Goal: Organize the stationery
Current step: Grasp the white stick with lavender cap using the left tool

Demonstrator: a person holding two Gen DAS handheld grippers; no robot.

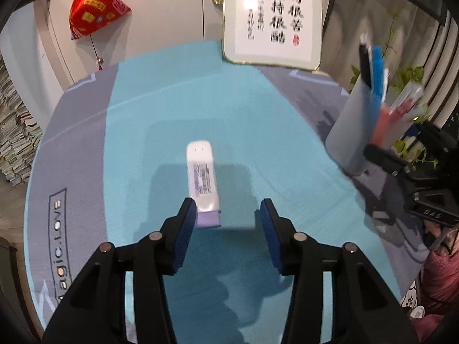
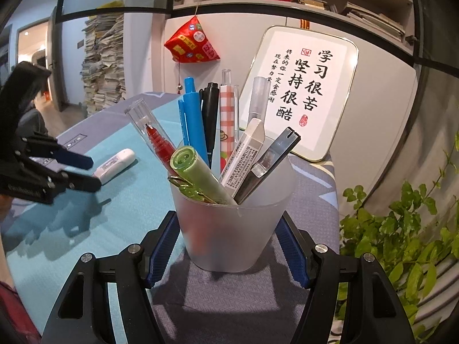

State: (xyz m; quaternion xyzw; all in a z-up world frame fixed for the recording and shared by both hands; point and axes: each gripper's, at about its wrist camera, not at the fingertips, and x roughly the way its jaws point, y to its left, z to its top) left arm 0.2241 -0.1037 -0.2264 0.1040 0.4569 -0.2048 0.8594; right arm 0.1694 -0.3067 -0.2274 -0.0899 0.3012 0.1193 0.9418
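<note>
My counter [image 1: 137, 109] carries a teal and grey mat whose border reads "agic.LOVE" to the left of my left jaws. Beyond both pairs of jaws leans a framed calligraphy board [image 2: 304, 89] in large black Chinese characters with red seals; only my right wrist view shows the shelf of books above it and the tall paper stack far to the left. My right gripper [image 2: 229, 243] has its jaws clamped on a frosted pen cup [image 2: 229, 229], upright between the blue pads, holding blue, black and red pens, a green marker and an eraser [image 2: 243, 157] whose sleeve reads "ERASER". My left gripper [image 1: 226, 223] has its jaws parted and gripping nothing; a white correction tape [image 1: 202, 175] lies flat on the teal just ahead of them, touching or just beside the left pad, I cannot tell which. Its long axis runs away from my left jaws, purple end nearest, rounded white end farthest. A barcode label faces up, too blurred to read. The right view shows it lying on its side beside my left jaws [image 2: 83, 172].
</note>
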